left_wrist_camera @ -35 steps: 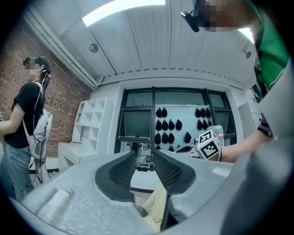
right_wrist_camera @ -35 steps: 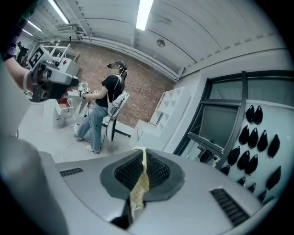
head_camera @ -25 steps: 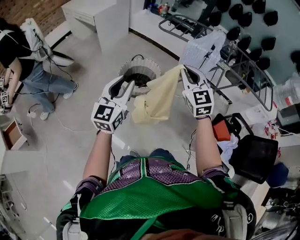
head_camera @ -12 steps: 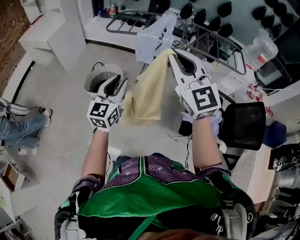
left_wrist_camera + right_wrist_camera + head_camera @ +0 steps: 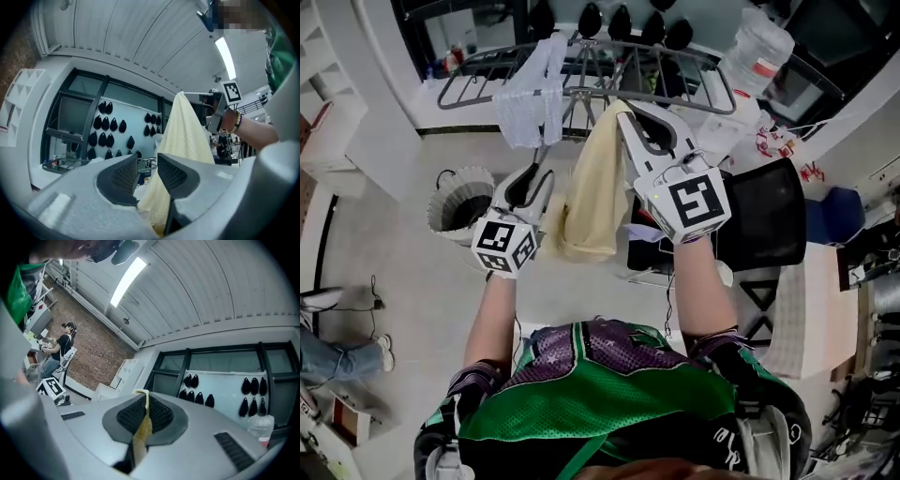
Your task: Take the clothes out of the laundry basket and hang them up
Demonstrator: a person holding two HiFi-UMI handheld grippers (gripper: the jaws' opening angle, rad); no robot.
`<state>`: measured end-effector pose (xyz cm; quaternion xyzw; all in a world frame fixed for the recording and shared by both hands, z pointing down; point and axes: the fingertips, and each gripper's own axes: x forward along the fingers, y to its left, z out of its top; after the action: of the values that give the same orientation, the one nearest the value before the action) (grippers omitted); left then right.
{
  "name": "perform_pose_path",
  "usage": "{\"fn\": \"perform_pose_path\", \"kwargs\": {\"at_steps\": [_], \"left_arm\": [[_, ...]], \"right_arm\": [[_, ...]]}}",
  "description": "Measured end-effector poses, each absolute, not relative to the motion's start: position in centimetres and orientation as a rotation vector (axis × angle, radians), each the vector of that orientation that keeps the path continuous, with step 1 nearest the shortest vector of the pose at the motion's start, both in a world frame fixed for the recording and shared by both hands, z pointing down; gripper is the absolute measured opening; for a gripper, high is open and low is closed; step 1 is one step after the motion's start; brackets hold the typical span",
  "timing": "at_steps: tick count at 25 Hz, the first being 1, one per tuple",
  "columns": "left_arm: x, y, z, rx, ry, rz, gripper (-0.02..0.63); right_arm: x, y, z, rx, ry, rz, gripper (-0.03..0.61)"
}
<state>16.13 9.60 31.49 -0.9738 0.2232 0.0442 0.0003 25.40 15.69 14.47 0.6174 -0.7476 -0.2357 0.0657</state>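
A pale yellow cloth (image 5: 591, 197) hangs from my right gripper (image 5: 628, 114), which is shut on its top edge; a thin fold of the cloth (image 5: 143, 427) shows between the closed pads. My left gripper (image 5: 536, 180) is lower and to the left, beside the cloth's bunched lower corner. Its jaws stand apart in the left gripper view (image 5: 147, 159). The cloth (image 5: 187, 136) rises behind them and a fold lies low in the gap, clear of the pads. The round white laundry basket (image 5: 464, 202) stands on the floor left of that gripper.
A metal drying rack (image 5: 609, 70) spans the back just beyond both grippers, with a white garment (image 5: 530, 94) draped over its left part. A black chair (image 5: 769, 220) stands at the right, a white shelf unit (image 5: 328, 112) at the left. A person (image 5: 58, 350) sits far off.
Both grippers and the yellow cloth have come closer to the drying rack. The basket now lies to the left of my left gripper. Neither grip has changed.
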Motion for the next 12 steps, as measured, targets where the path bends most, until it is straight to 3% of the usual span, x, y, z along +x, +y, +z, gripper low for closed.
{"fn": "perform_pose_path", "kwargs": {"at_steps": [12], "left_arm": [[31.9,13.3,32.5,-3.085,0.458,0.102,0.14]], "right_arm": [[39.9,18.2,15.0,2.021,-2.191,-0.674,0.005]]}}
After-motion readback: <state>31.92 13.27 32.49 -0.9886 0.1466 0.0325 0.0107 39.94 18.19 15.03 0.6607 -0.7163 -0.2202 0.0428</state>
